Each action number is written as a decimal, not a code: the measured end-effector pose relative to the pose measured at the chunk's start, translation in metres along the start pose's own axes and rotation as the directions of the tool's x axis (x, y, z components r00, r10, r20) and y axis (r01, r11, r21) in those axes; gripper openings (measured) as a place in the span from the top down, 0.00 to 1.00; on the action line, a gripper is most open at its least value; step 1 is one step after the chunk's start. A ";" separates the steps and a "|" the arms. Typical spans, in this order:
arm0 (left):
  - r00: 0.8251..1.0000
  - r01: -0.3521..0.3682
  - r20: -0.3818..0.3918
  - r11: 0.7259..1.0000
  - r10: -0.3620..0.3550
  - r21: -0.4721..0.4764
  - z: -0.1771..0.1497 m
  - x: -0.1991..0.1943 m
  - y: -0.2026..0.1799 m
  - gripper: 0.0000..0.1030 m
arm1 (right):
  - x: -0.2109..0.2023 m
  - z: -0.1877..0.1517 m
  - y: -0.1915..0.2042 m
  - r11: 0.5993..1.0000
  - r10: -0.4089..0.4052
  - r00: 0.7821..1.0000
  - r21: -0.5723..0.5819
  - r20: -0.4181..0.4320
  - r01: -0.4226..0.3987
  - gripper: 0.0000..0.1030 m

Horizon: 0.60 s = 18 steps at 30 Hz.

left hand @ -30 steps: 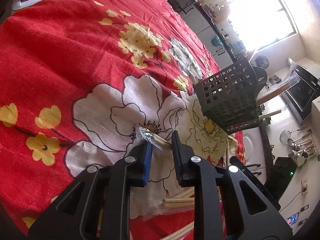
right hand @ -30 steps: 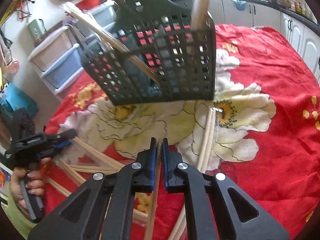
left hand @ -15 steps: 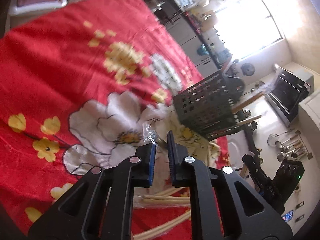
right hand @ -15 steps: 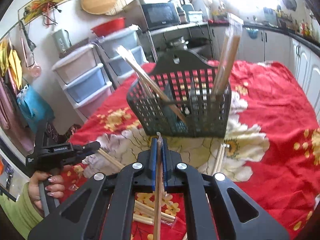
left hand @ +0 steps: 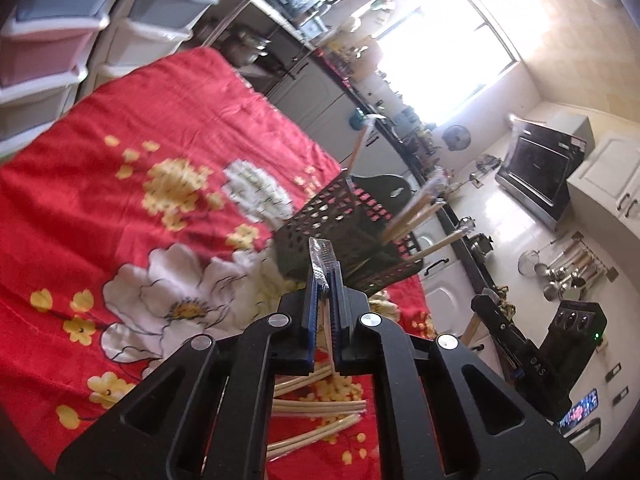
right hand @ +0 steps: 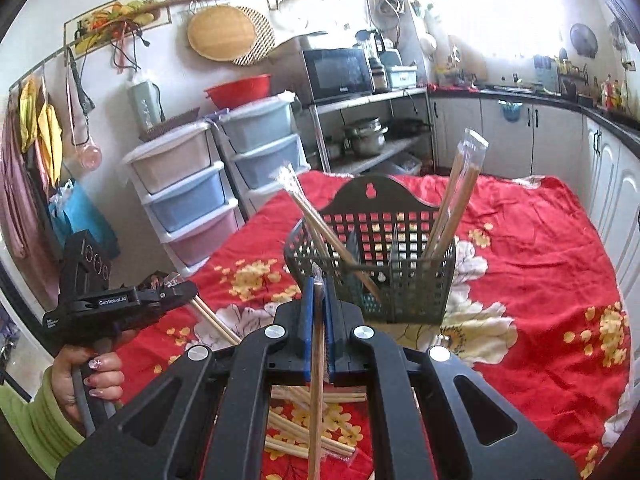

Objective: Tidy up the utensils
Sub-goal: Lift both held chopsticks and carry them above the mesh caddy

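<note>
A black mesh utensil basket stands on the red flowered cloth, holding several wrapped chopstick pairs. My right gripper is shut on a wrapped chopstick pair that hangs down between its fingers, just in front of the basket. My left gripper is shut on another wrapped chopstick pair, whose plastic end sticks up past the fingertips, short of the basket. In the right wrist view the left gripper is lifted at the left, a chopstick pair trailing below it, held by a hand.
Several wrapped chopstick pairs lie loose on the cloth under both grippers. Plastic drawer units stand beyond the table's far left edge. Kitchen cabinets and a microwave line the walls.
Both grippers have risen off the cloth, each carrying a chopstick pair. The left jaws went from apart around the wrapper to shut on it. The basket now sits lower in both views.
</note>
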<state>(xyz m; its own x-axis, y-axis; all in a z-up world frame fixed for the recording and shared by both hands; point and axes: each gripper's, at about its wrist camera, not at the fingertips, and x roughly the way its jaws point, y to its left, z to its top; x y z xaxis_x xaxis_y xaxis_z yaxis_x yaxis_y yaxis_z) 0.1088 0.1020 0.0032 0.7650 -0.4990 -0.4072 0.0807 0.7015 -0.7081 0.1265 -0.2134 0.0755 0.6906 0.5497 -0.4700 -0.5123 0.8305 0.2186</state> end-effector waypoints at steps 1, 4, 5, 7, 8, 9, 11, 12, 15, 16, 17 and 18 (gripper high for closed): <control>1.000 0.005 0.002 1.000 -0.005 0.013 0.001 -0.001 -0.005 0.98 | -0.003 0.002 0.000 1.000 -0.003 1.000 -0.002 0.014 0.003 0.95; 1.000 0.013 0.007 0.999 -0.013 0.050 0.003 -0.001 -0.019 0.98 | -0.010 0.004 0.002 1.000 -0.013 0.999 -0.011 0.044 0.013 0.95; 1.000 0.016 0.008 0.998 -0.016 0.062 0.003 -0.001 -0.023 0.98 | -0.012 0.004 0.002 1.000 -0.016 0.998 -0.013 0.053 0.017 0.95; 1.000 0.020 0.009 0.996 -0.021 0.091 0.005 -0.001 -0.032 0.98 | -0.017 0.006 0.002 1.000 -0.022 0.997 -0.015 0.072 0.023 0.95; 1.000 0.023 0.010 0.994 -0.024 0.106 0.005 -0.001 -0.036 0.98 | -0.019 0.007 0.003 0.999 -0.026 0.996 -0.020 0.080 0.027 0.95; 1.000 0.025 0.009 0.993 -0.027 0.115 0.006 -0.001 -0.039 0.98 | -0.020 0.007 0.003 0.999 -0.029 0.996 -0.022 0.085 0.031 0.95; 0.999 0.034 0.008 0.989 -0.036 0.141 0.007 0.000 -0.048 0.98 | -0.024 0.009 0.003 0.999 -0.037 0.994 -0.023 0.102 0.039 0.95; 0.999 0.038 0.008 0.988 -0.039 0.150 0.008 0.001 -0.051 0.98 | -0.026 0.010 0.002 0.999 -0.036 0.993 -0.022 0.110 0.039 0.95; 0.999 0.047 0.009 0.982 -0.049 0.184 0.010 0.003 -0.062 0.98 | -0.031 0.012 0.001 0.998 -0.045 0.990 -0.024 0.133 0.049 0.95; 0.999 0.050 0.009 0.980 -0.053 0.195 0.010 0.004 -0.066 0.98 | -0.033 0.013 0.001 0.998 -0.048 0.989 -0.024 0.141 0.052 0.95; 0.998 0.053 0.009 0.978 -0.056 0.202 0.010 0.004 -0.069 0.98 | -0.035 0.014 0.001 0.998 -0.049 0.988 -0.024 0.147 0.053 0.95; 0.998 0.056 0.010 0.975 -0.059 0.214 0.010 0.004 -0.073 0.98 | -0.037 0.015 0.001 0.998 -0.050 0.987 -0.024 0.155 0.054 0.95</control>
<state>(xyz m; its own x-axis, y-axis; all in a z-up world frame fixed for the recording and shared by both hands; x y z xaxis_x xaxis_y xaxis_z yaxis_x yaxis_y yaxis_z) 0.1129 0.0538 0.0591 0.7651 -0.5346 -0.3590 0.2580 0.7653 -0.5897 0.1083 -0.2317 0.1054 0.7859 0.5150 -0.3423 -0.4864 0.8566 0.1720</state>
